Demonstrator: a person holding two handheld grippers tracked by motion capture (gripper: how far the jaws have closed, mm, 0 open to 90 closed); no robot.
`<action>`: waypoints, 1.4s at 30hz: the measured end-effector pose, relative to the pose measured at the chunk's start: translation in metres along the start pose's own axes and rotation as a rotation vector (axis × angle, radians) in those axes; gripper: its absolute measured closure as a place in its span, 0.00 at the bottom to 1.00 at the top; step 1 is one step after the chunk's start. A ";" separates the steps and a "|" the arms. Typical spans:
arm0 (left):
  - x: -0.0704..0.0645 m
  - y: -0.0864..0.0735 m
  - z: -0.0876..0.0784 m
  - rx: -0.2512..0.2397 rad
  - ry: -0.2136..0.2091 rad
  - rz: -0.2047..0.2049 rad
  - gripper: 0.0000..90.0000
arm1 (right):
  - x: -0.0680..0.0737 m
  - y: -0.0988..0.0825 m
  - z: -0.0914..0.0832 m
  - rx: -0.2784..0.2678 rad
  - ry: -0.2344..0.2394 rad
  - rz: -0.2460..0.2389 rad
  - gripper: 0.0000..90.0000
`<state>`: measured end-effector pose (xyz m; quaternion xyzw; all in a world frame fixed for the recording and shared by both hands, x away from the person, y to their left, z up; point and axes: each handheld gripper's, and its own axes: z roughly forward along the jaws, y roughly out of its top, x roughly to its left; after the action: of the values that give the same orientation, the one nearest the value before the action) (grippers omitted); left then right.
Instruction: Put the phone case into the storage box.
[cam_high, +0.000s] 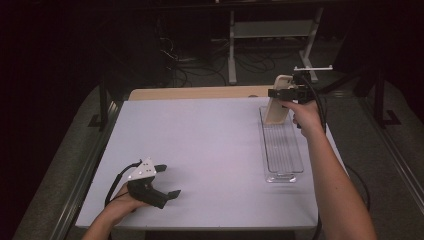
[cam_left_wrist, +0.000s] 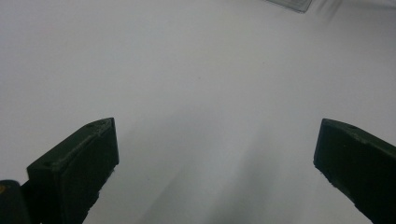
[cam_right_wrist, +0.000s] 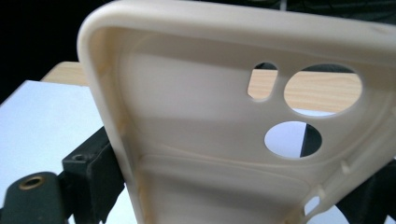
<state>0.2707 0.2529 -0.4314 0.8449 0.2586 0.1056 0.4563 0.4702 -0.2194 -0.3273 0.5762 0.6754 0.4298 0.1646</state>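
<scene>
1. Between the jaws of the right gripper (cam_high: 284, 93), at the far right of the bench (cam_high: 210, 150), a cream phone case (cam_high: 276, 106) is clamped. The jaws press on its two long edges.
2. The right gripper view looks into the hollow inner side of the phone case (cam_right_wrist: 196, 140). Three camera cut-outs are visible: one large round hole, one smaller round hole and one short slot. Light wood and the pale bench surface show through them.
3. The phone case stands roughly upright in the high view, held above the far end of a clear plastic tray (cam_high: 283, 150). Whether its lower edge touches the tray cannot be told.
4. The tray is long and narrow, with a ribbed floor. It lies along the right side of the bench, running from the far edge toward the person.
5. The right hand (cam_high: 306, 114) grips the handle of the right gripper, with the forearm reaching in from the lower right.
6. The left gripper (cam_high: 169, 181) rests low over the near left area of the bench, held by the left hand (cam_high: 122, 204). Its jaws are spread wide apart with nothing between them.
7. The left gripper view shows bare bench surface (cam_left_wrist: 196, 84) between the two black jaws, and a corner of the tray (cam_left_wrist: 292, 3) at the top edge.
8. A strip of light wood (cam_high: 200, 93) shows along the far edge of the bench, beyond the pale covering.
</scene>
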 end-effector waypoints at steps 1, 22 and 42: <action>0.000 0.000 0.000 0.000 0.000 0.000 0.00 | 0.000 0.000 0.003 0.007 -0.015 0.001 0.11; 0.000 0.000 0.000 0.000 -0.005 0.000 0.00 | 0.005 -0.003 0.051 0.152 -0.175 -0.038 0.11; -0.001 0.000 0.000 -0.003 -0.009 -0.003 0.00 | 0.006 -0.001 0.072 0.204 -0.240 -0.058 0.10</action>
<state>0.2704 0.2523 -0.4315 0.8444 0.2575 0.1012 0.4588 0.5197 -0.1862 -0.3677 0.6174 0.7073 0.2823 0.1970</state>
